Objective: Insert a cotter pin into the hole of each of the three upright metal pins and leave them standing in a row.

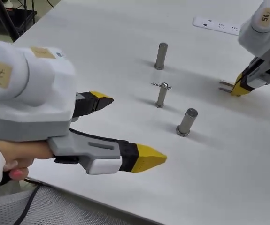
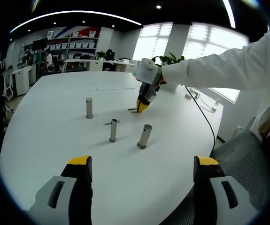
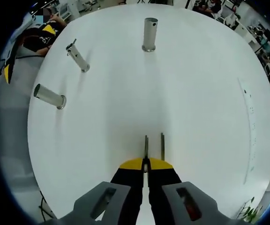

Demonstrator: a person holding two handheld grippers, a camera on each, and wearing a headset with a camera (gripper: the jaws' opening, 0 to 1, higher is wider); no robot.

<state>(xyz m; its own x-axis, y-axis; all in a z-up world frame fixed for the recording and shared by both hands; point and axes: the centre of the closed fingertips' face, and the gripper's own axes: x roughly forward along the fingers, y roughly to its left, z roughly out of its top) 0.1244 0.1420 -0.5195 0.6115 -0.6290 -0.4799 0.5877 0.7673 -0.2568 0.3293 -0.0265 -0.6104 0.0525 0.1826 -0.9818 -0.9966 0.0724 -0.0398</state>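
Clamping the held cotter pin [image 3: 146, 146] between shut jaws, the right gripper [image 3: 146, 163] had the pin's two legs poking out ahead of its yellow tips, low over the white table [image 3: 196, 93]. Whether the legs touched the table could not be told. Well ahead of this gripper stood the three metal pins, upright in a row and apart from each other. The far pin [image 3: 150, 33] was almost straight ahead, with the middle pin [image 3: 78, 57] and the near pin [image 3: 50, 96] off to its left. The middle pin carried the inserted cotter pin [image 1: 161, 85] through its top hole. No cotter pin showed on the far pin or the near pin. The left gripper [image 2: 142, 161] had its jaws spread wide with nothing between them, over the table's near edge. The near pin was closest ahead of it, slightly right, and the row ran away to its left. The right gripper sat beyond that row, on the right. A power strip [image 1: 217, 26] lay beyond the right gripper in the head view.
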